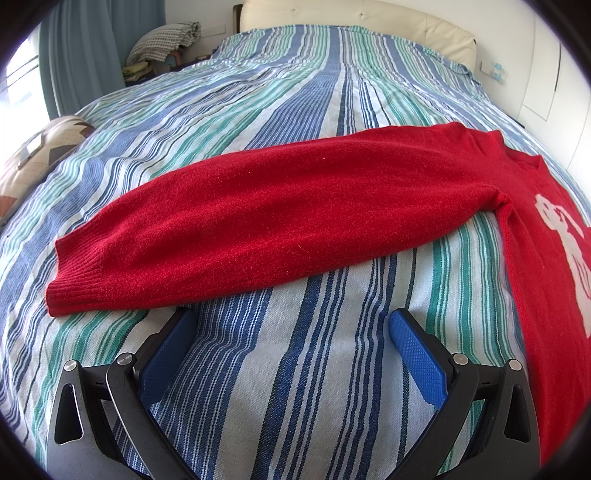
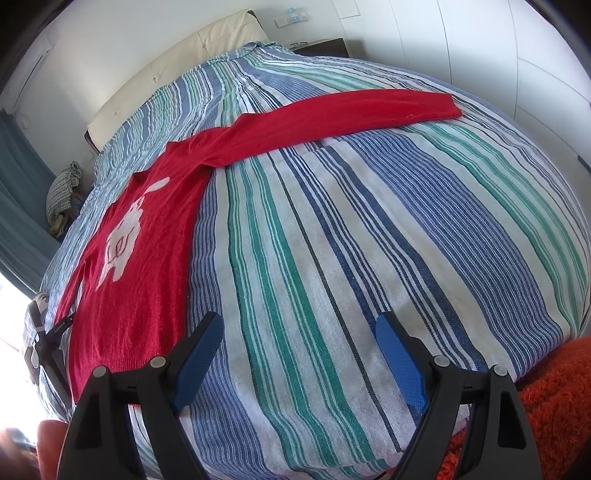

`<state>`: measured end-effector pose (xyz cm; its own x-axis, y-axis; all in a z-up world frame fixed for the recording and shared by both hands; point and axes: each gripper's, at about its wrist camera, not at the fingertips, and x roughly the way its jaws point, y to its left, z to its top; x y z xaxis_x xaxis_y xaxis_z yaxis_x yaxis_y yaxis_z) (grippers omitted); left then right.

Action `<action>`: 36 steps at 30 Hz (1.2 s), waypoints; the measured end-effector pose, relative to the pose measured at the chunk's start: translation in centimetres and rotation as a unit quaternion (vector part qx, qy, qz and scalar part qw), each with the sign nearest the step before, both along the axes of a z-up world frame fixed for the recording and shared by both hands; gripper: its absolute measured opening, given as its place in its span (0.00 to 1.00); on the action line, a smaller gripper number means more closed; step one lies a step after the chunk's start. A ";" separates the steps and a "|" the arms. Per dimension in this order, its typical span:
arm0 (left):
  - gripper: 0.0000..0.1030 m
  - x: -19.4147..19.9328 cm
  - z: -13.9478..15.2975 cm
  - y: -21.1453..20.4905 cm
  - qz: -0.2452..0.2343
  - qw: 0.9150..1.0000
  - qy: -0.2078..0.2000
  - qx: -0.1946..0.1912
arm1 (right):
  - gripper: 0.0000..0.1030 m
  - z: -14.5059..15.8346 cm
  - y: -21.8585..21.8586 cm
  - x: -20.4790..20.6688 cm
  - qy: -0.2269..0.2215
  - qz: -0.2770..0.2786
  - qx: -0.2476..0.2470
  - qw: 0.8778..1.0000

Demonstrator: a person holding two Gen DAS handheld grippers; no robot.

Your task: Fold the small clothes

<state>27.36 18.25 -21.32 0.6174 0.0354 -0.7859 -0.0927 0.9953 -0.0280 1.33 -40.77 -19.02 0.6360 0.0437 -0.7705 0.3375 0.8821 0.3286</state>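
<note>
A red knit sweater [image 1: 295, 206] with a white figure on its chest [image 2: 122, 236] lies flat on the striped bedspread [image 1: 288, 369]. In the left wrist view one sleeve stretches across the middle, its ribbed cuff [image 1: 74, 288] at the left. My left gripper [image 1: 291, 321] is open and empty, just below that sleeve, near the cuff end. In the right wrist view the other sleeve [image 2: 351, 110] reaches toward the far right. My right gripper [image 2: 299, 332] is open and empty over bare bedspread [image 2: 332, 258], right of the sweater's lower hem [image 2: 122, 350].
A cream headboard [image 1: 354, 18] and white wall close the far end of the bed. A patterned cushion [image 1: 40, 155] lies at the bed's left edge. A chair with piled cloth [image 1: 162, 40] stands by the blue curtain. An orange fuzzy rug [image 2: 546, 406] lies at lower right.
</note>
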 end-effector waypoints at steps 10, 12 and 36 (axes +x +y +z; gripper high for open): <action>1.00 0.0 0.0 0.2 0.000 1.000 0.000 0.000 | 0.82 0.0 -0.2 -0.1 -0.002 -0.005 0.004 1.000; 1.00 0.0 0.0 0.1 0.000 1.000 0.000 0.000 | 0.82 0.0 -0.2 -0.1 0.000 -0.004 0.002 1.000; 1.00 0.0 0.0 0.1 0.000 1.000 0.000 0.000 | 0.82 0.0 -0.4 -0.1 -0.001 -0.007 0.004 1.000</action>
